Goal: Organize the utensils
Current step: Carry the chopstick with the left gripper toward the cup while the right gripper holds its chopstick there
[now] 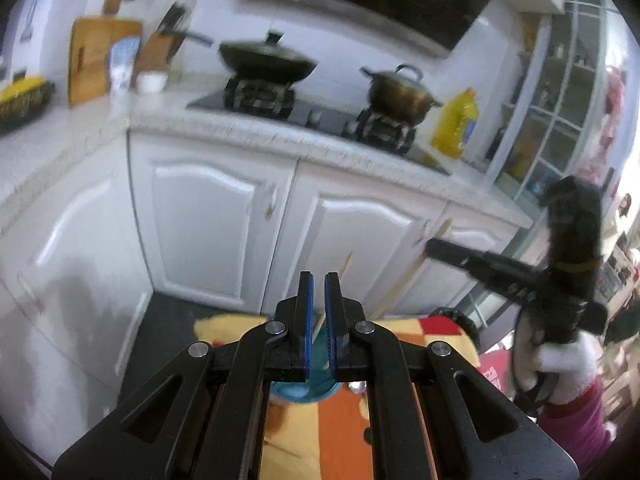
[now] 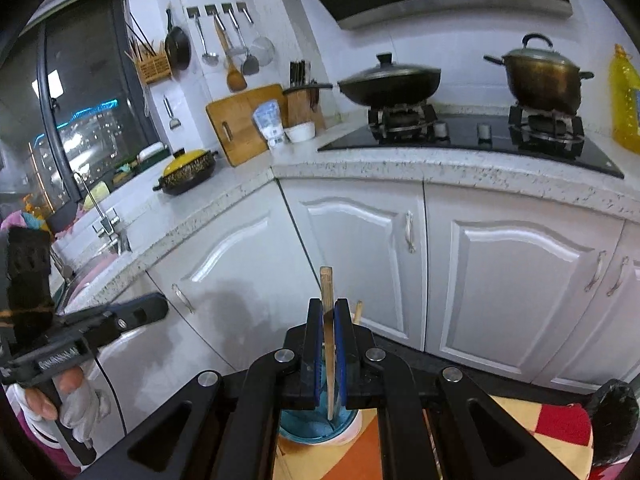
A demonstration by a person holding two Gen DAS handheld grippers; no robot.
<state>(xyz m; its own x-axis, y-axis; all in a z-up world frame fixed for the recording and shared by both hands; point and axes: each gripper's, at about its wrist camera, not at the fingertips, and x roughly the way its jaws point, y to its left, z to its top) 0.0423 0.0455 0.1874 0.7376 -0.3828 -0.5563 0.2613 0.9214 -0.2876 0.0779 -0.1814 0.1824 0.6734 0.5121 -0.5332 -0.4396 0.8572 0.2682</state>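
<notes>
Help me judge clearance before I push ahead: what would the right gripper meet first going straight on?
Probably the white cabinet door under the counter; the right gripper, shut on a chopstick, points at it with nothing between, though depth is unclear.

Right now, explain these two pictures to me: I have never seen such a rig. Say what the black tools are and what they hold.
A person holds a hand tool with a two-finger claw in each hand; each tool's camera looks along its fingers. The left camera shows the left claw, nearly closed, apparently holding nothing, with the right tool off to its right. The right camera shows the right claw clamped on a wooden chopstick, upright over a blue cup on a colourful cloth. A second chopstick stands in the cup. Behind are a wok and a pot.
</notes>
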